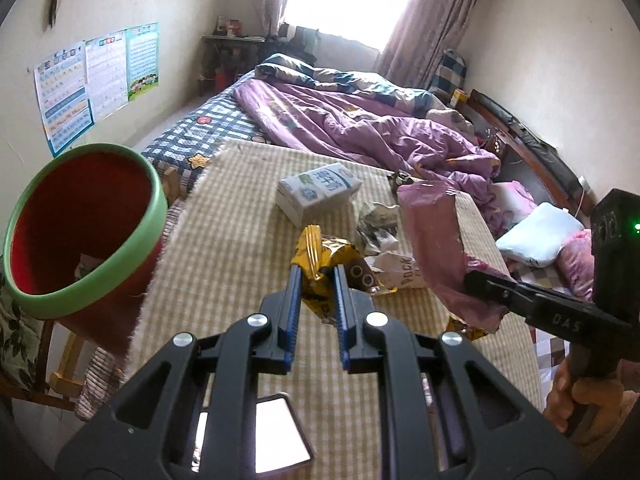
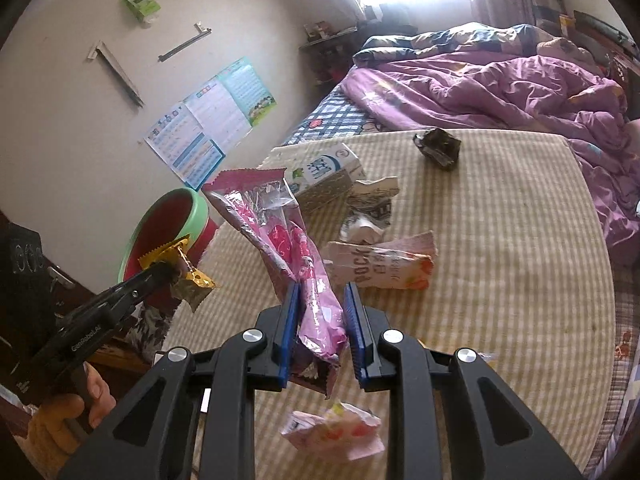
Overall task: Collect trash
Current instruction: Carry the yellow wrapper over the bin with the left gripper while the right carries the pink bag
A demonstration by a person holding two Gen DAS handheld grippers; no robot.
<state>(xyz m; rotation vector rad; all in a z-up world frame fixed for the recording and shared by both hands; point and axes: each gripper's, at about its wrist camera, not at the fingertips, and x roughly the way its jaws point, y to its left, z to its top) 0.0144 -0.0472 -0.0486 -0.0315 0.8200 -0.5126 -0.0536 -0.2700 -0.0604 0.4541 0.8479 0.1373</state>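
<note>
Yellow snack wrapper (image 1: 320, 268) clamped in left gripper (image 1: 316, 276), pink wrapper (image 2: 316, 300) pinched by right gripper (image 2: 322, 292), red bin (image 1: 80, 232) beside table (image 1: 240, 208)

the lower part of the yellow wrapper (image 1: 320, 276) is hidden behind the left gripper (image 1: 316, 276). the pocky box (image 1: 402, 272) is partly covered by the pink wrapper (image 1: 440, 240). the bin (image 1: 92, 280) floor is barely seen. the posters' (image 1: 96, 76) print is too small to be read.

Both wrist views share mat (image 1: 224, 240) (close).
</note>
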